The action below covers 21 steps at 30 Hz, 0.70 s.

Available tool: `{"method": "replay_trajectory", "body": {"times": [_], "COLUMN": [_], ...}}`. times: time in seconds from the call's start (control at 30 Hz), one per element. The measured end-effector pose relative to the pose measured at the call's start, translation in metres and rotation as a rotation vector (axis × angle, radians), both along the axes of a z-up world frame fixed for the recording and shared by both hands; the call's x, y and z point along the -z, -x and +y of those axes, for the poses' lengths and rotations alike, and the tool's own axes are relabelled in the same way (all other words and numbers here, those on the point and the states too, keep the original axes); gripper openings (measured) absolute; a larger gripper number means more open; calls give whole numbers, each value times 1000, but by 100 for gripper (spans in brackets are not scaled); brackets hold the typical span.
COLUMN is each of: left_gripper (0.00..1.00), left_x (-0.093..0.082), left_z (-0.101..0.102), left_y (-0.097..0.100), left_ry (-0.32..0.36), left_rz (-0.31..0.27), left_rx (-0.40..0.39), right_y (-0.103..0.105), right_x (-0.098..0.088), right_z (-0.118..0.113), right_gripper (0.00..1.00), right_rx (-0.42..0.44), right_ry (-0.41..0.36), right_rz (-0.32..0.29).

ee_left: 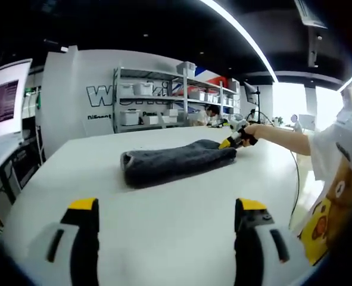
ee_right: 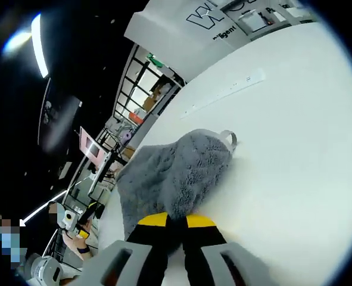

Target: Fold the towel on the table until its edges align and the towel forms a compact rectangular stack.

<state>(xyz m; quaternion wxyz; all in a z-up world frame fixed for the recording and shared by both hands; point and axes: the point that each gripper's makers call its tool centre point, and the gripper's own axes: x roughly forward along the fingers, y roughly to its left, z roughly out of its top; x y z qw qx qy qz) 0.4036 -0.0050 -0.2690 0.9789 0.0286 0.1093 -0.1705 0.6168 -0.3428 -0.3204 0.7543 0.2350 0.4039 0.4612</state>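
Left gripper (ee_left: 170,229) at bottom of the left gripper view, jaws wide, empty, hovering over bare table (ee_left: 62,173). Towel (ee_left: 176,162) lies mid-frame, a dark grey lumpy roll, already gathered lengthwise but edges not squared. My right gripper (ee_left: 232,142) sits at its right end. Right gripper view: right gripper (ee_right: 171,221) at bottom centre, jaws pinched narrow on the towel (ee_right: 176,173) edge, fluffy pile bunched above them. I judge roughly halfway; a flattening and one more fold remain. This view shows a small loop tag (ee_right: 229,138) at the towel's far end; the left shows shelves (ee_left: 164,98) beyond.
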Motion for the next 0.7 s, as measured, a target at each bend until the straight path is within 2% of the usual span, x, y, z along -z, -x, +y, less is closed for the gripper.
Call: {"method": "replay_trajectory", "body": {"times": [0.23,0.37,0.5,0.7], "left_gripper": [99,99,99,99], "left_x": [0,-1,-2,-1], "left_z": [-8,-13,-17,-21], "left_y": [-2,-2,-2,-1], "left_ry": [-8,-15,-17,-23], "left_rz": [4,5,3,10], "left_rx": [13,21,25,33], "right_y": [25,32,34,35], "right_x": [0,0,1,-1], "right_z": [-45,-69,-78,-80], "right_gripper": [8,8,8,8], "right_rx": [24,37,51,47], "right_ry": [1,8,7,7], "right_rz": [-16,-22,-20,-28]}}
